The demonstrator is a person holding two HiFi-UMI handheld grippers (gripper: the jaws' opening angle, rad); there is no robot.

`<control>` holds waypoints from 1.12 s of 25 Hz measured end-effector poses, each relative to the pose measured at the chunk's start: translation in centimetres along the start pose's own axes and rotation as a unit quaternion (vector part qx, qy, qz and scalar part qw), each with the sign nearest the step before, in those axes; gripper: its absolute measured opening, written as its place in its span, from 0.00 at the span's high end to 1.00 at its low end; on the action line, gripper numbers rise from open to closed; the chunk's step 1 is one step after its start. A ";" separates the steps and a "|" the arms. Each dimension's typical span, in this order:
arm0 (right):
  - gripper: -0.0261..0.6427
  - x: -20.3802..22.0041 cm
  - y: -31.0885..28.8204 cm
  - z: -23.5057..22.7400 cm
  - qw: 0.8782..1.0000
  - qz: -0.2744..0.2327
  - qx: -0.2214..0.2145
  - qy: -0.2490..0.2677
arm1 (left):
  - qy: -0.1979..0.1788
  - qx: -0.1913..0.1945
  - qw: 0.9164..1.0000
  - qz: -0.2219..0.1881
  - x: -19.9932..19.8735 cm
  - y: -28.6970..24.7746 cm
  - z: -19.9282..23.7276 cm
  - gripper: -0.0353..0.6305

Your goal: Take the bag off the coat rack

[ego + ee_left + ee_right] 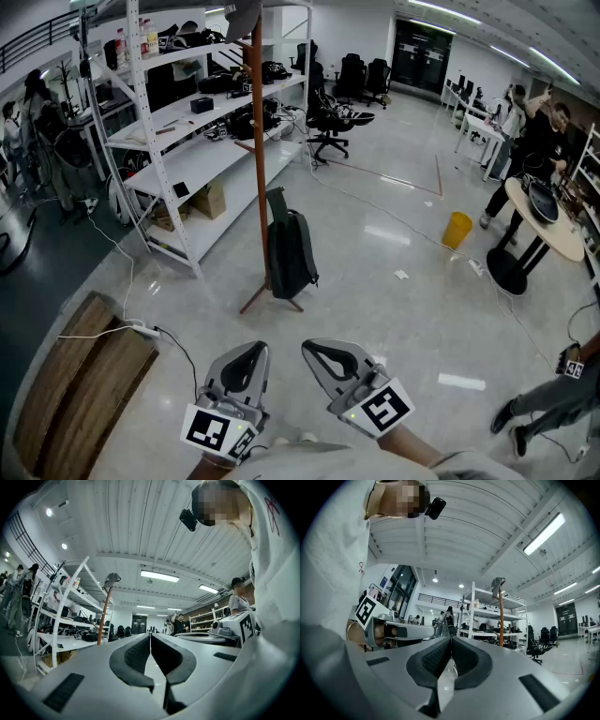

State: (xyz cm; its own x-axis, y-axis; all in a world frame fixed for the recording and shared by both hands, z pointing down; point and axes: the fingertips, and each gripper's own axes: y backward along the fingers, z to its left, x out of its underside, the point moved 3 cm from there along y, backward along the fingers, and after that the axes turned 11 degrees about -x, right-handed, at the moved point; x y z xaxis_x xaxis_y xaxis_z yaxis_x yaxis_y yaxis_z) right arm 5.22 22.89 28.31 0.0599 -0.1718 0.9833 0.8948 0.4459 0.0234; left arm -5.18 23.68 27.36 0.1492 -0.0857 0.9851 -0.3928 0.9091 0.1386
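Observation:
A dark grey backpack (289,246) hangs low on a brown coat rack pole (260,159), just above the rack's feet. A grey cap (246,14) sits on top of the pole. Both grippers are held close to my body, well short of the rack and pointing toward it. My left gripper (253,348) and right gripper (313,347) are shut with nothing in them. The left gripper view shows its pads (140,654) pressed together, with the pole (104,616) far off. In the right gripper view the pads (440,657) meet, and the pole (501,620) stands ahead. Neither gripper view shows the backpack.
White shelving (187,122) loaded with gear stands just left of the rack. A wooden board (75,375) and a power strip with cables (141,328) lie at the lower left. A yellow bin (457,229), a round table (544,220), office chairs (328,117) and people stand further off.

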 end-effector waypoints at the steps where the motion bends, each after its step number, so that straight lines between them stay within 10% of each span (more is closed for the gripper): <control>1: 0.93 0.0 0.2 -0.1 1.000 0.000 0.000 0.000 | 0.002 -0.001 1.000 0.002 0.1 -0.1 -0.2 0.92; 28: 0.93 1.1 4.5 -2.7 0.999 -0.037 -0.009 -0.038 | 0.001 -0.030 0.999 0.013 2.0 -1.7 -2.9 0.92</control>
State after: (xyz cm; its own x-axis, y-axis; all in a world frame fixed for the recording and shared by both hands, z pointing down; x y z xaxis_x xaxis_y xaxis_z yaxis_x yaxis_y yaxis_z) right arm 10.51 22.29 29.06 -0.0395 -0.1371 0.9898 0.9036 0.4179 0.0939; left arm -1.57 23.11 28.81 0.1418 -0.0609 0.9880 -0.3412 0.9339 0.1065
